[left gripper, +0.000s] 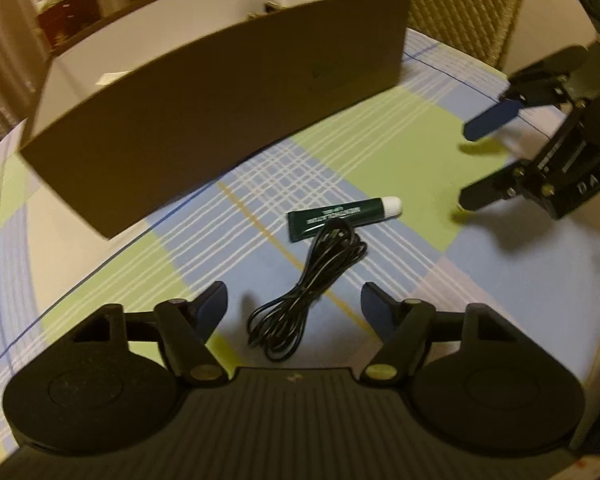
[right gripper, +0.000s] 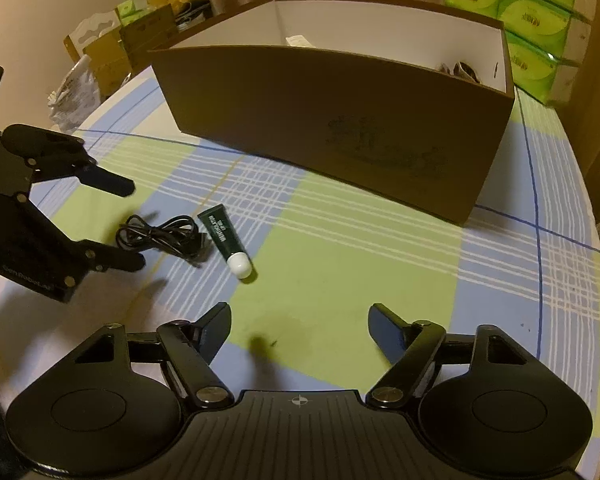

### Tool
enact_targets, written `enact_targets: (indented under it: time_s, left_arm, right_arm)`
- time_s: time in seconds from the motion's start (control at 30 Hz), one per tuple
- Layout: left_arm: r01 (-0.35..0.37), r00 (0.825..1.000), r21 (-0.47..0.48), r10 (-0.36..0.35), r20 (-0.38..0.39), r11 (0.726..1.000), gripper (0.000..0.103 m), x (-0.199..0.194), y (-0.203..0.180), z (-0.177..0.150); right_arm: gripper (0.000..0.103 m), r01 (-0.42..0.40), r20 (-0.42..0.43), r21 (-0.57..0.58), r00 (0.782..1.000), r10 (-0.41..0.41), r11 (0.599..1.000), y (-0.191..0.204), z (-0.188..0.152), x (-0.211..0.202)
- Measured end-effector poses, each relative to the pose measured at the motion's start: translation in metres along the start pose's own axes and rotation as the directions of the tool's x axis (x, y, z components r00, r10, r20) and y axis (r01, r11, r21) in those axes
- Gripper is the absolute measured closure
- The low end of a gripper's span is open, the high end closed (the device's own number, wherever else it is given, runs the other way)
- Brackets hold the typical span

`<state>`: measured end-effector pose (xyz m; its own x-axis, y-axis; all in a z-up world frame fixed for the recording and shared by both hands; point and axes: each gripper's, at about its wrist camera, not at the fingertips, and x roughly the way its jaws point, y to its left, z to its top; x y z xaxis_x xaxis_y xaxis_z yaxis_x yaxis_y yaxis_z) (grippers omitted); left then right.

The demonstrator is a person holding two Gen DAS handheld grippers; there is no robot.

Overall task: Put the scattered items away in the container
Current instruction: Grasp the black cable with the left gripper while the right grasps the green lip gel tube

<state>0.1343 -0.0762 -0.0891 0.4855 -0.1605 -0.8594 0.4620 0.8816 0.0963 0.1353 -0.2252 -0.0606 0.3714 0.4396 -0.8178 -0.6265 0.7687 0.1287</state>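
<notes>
Your left gripper (left gripper: 294, 304) stands open over the coiled black cable (left gripper: 308, 292); your right gripper (right gripper: 300, 320), also open, holds nothing. The smooth green tube (right gripper: 228, 238) lies on the checked cloth (right gripper: 340, 240) before the cardboard box (right gripper: 340, 120), touching the cable, white cap toward your right gripper.

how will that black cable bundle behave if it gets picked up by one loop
The black cable is probably floppy: it lies in loose, untied loops, so lifting one loop would likely let the rest uncoil and dangle. It looks thin, so probably light. One end touches the green tube, which it may nudge or drag along the checked tablecloth.
</notes>
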Motion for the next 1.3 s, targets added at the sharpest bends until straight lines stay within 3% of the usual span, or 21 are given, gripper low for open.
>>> enact_targets:
  time_s: [0.07,0.2,0.27,0.43,0.57,0.7,0.8,0.9,0.97,1.07,1.3]
  left_arm:
    - [0.007,1.0,0.016,-0.006,-0.005,1.0,0.052,0.006,-0.002,0.002]
    - [0.023,1.0,0.031,-0.023,0.0,0.999,0.065,0.013,-0.003,0.004]
    - [0.035,0.999,0.035,-0.035,-0.004,0.999,0.079,0.014,-0.003,0.004]
    - [0.024,1.0,-0.001,-0.024,-0.019,1.0,0.091,0.011,0.006,-0.002]
    - [-0.033,0.998,-0.112,0.027,-0.055,0.993,0.092,0.007,0.025,-0.007]
    - [-0.096,0.992,-0.239,0.073,-0.104,0.966,0.092,0.002,0.043,-0.012]
    - [-0.109,0.99,-0.316,0.073,-0.124,0.943,0.092,0.001,0.051,-0.014]
    - [-0.116,0.988,-0.338,0.074,-0.133,0.934,0.092,-0.001,0.051,-0.013]
    - [-0.122,0.987,-0.335,0.08,-0.137,0.934,0.092,-0.001,0.05,-0.012]
    - [-0.126,0.987,-0.343,0.082,-0.139,0.931,0.092,-0.002,0.049,-0.013]
    - [-0.122,0.986,-0.406,0.063,-0.156,0.906,0.091,-0.005,0.048,-0.018]
  right_arm:
    - [0.032,0.005,-0.006,0.001,1.0,-0.005,1.0,-0.003,0.001,0.003]
    - [0.033,-0.002,-0.002,0.009,1.0,0.002,1.0,-0.007,0.004,0.005]
    - [0.033,-0.009,-0.002,0.005,1.0,0.009,1.0,-0.006,0.005,0.006]
    - [0.033,-0.038,0.0,-0.012,0.999,0.038,0.999,-0.001,0.009,0.009]
    - [0.033,-0.053,-0.003,-0.042,0.999,0.053,0.998,0.009,0.014,0.016]
    - [0.035,-0.047,-0.002,-0.095,0.999,0.047,0.994,0.021,0.021,0.027]
    - [0.049,-0.054,0.004,-0.139,0.998,0.056,0.989,0.033,0.028,0.037]
    - [0.062,-0.054,0.007,-0.179,0.998,0.056,0.982,0.043,0.034,0.049]
    - [0.077,-0.05,-0.002,-0.198,0.999,0.05,0.979,0.049,0.036,0.058]
    - [0.087,-0.031,-0.002,-0.223,1.0,0.031,0.974,0.057,0.035,0.064]
    - [0.089,-0.022,-0.047,-0.177,0.999,0.014,0.984,0.059,0.026,0.058]
